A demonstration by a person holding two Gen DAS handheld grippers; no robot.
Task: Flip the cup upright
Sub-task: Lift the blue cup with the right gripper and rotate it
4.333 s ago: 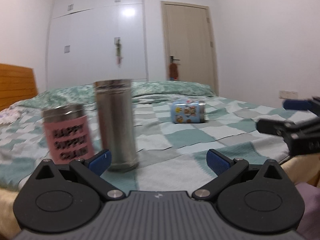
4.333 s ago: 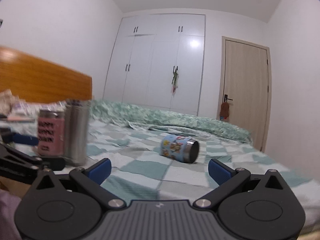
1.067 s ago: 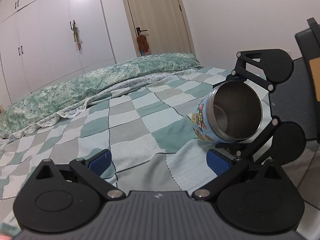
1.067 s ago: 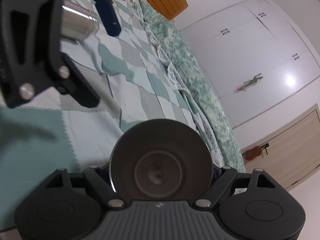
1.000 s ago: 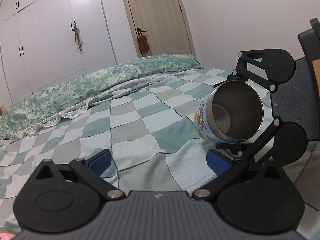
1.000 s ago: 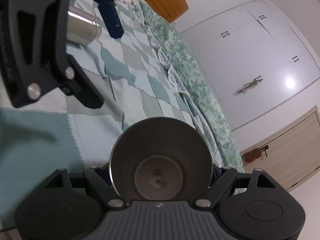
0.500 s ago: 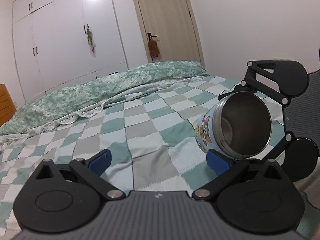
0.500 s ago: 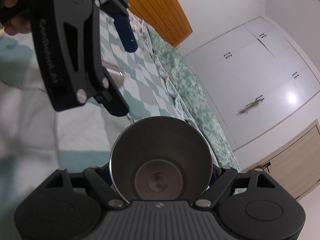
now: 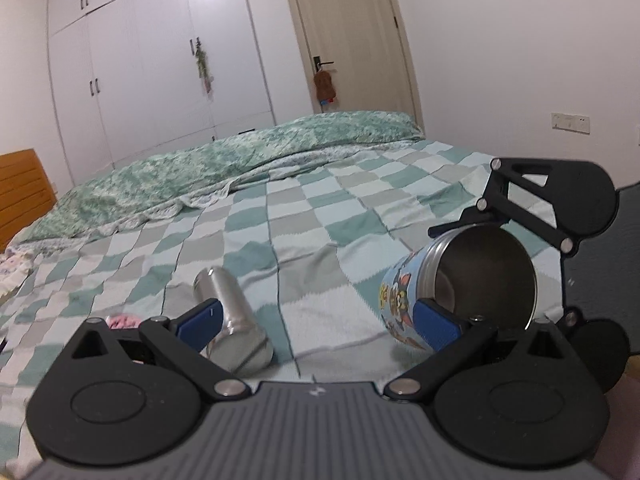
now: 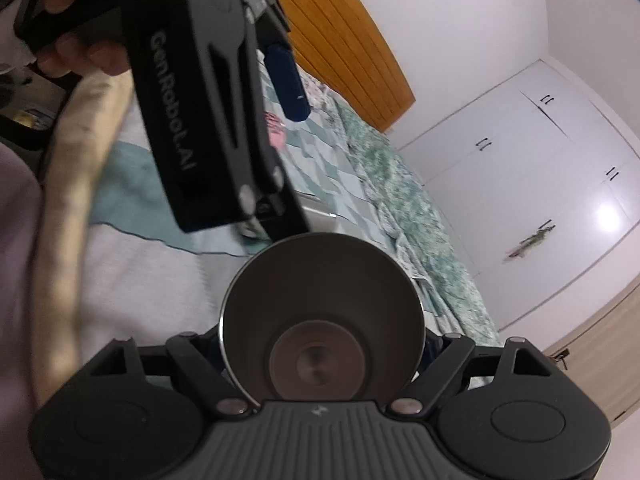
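Observation:
The cartoon-printed steel cup (image 9: pixel 460 284) hangs tilted just above the checked bedspread at the right, mouth toward my left wrist camera. My right gripper (image 10: pixel 322 344) is shut on the cup (image 10: pixel 322 320), whose steel base fills the gap between its fingers. The right gripper's black body (image 9: pixel 560 208) shows behind the cup. My left gripper (image 9: pixel 316 320) is open and empty, low over the bed; its right fingertip (image 9: pixel 434 322) overlaps the cup in the picture. Its body (image 10: pixel 208 92) fills the upper left of the right wrist view.
A tall steel tumbler (image 9: pixel 232 320) lies on its side on the checked bedspread (image 9: pixel 280 224) next to my left finger. A bit of the pink cup (image 9: pixel 122 321) shows to its left. A folded green quilt (image 9: pixel 220 168), wardrobe and door stand behind.
The left gripper has swung left and down, bringing the fallen steel tumbler into view. The right gripper has kept hold of the cup, tilted, and the two grippers are closer together.

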